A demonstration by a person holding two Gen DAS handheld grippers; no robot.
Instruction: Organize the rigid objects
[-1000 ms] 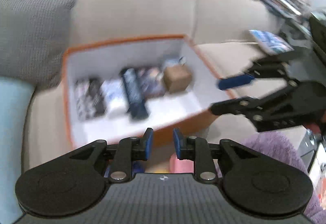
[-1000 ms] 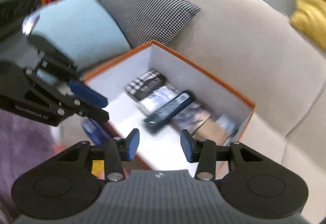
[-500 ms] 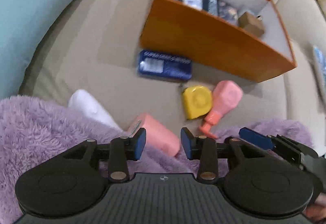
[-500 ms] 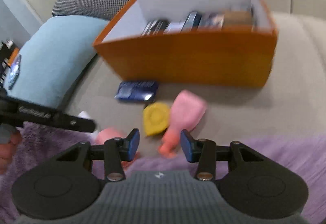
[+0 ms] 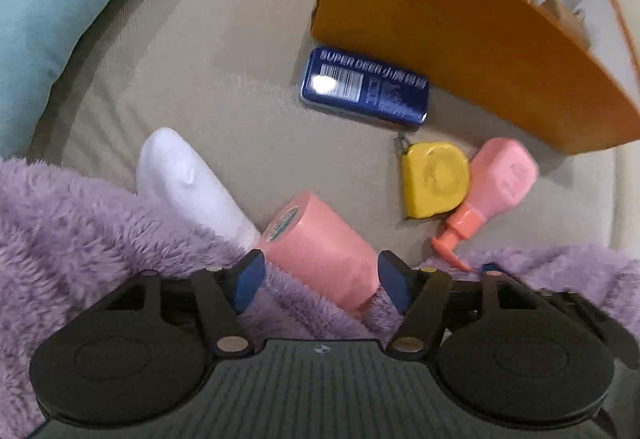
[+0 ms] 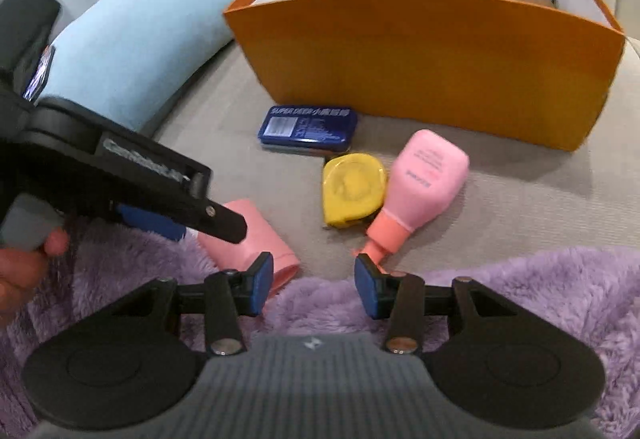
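Left hand-held gripper [image 5: 318,281]: jaws just been opening, now wide, straddling pink tube [image 5: 320,245] without pressing; tube lying tilted on purple fleece blanket [image 5: 80,239] at sofa [image 5: 200,79] seat edge. Right hand-held gripper [image 6: 314,285]: moderately apart, holding nothing, above blanket near nozzle of pink bottle [image 6: 420,183]. Yellow tape measure [image 6: 352,185] touching bottle. Blue tin [image 6: 306,127] just in front of orange box [image 6: 420,55]. White sock [image 5: 188,183] beside tube, partly under blanket. Light blue cushion [image 6: 132,43] left of box.
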